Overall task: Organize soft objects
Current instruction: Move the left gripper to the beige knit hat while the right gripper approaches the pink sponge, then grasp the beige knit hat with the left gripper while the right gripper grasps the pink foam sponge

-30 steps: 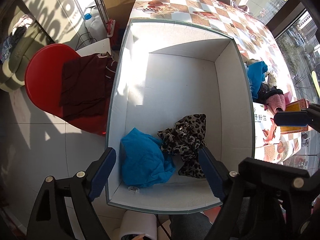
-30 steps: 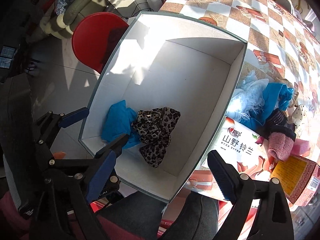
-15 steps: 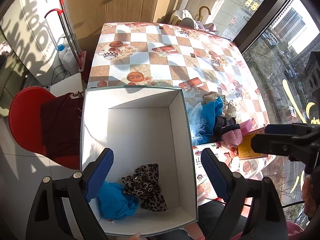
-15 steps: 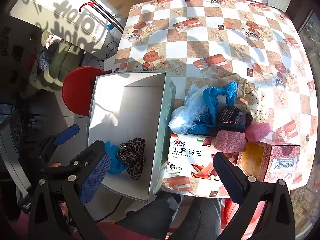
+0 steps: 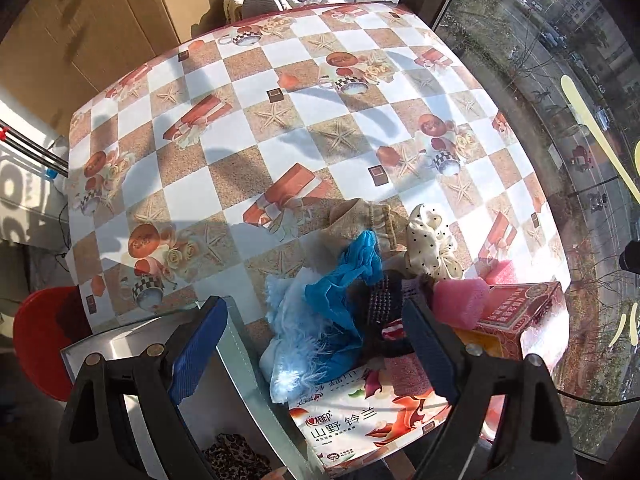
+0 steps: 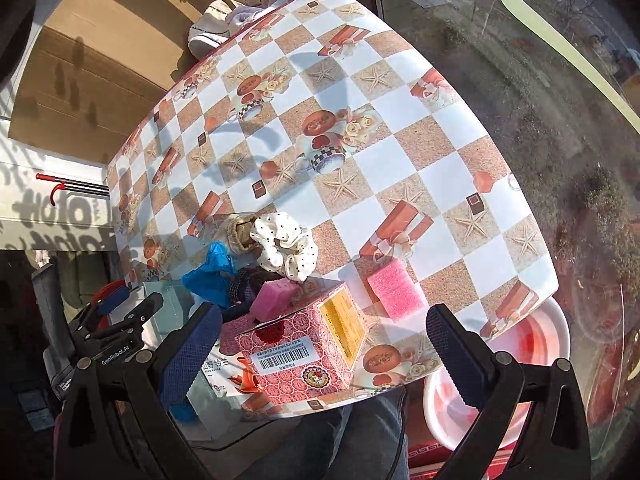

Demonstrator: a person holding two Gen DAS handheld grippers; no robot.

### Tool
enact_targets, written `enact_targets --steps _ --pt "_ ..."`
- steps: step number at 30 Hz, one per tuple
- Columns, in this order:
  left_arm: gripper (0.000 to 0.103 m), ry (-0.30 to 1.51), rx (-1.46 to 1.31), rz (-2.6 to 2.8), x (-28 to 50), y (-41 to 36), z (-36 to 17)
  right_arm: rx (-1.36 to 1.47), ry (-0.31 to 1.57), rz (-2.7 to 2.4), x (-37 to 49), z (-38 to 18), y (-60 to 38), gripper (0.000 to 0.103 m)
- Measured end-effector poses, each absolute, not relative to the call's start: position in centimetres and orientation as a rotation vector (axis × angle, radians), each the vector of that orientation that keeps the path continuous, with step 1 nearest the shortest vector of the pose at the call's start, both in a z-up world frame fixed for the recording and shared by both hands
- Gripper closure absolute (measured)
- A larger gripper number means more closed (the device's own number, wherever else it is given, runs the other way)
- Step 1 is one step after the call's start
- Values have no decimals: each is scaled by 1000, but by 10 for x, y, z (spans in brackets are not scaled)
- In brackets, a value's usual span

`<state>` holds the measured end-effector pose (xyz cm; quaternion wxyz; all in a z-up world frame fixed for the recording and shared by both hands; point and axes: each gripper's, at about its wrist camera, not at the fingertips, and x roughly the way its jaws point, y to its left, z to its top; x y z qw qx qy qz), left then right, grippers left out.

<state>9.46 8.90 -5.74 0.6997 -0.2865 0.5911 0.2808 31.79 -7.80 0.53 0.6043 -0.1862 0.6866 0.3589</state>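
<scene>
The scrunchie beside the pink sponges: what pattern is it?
Cream with small black polka dots on the scrunchie; clearest in the right wrist view.

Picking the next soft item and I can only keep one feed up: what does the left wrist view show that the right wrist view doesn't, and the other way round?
Only the left wrist view shows the leopard-print fabric lying in the white box and the fluffy light-blue piece.

Only the right wrist view shows the pink sponge lying alone on the tablecloth, the barcode on the red patterned box, and the pink basin beyond the table edge.

Both show the polka-dot scrunchie, the blue fabric, and open, empty grippers: left gripper, right gripper.
</scene>
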Motion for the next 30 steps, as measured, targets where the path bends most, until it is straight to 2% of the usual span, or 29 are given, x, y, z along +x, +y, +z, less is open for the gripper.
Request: enact_targets --steps 6,14,23,30 --pt "12 1506 -535 511 162 100 -113 -492 1658 729 353 -56 -106 0" --pt "12 1691 -488 450 189 100 -169 -655 1726 668 359 -149 -116 0" --pt "11 1752 -503 454 192 106 -199 -812 1760 734 340 -199 -128 0" --pt "11 1665 -525 675 188 146 -194 -817 1690 756 350 -192 -121 0"
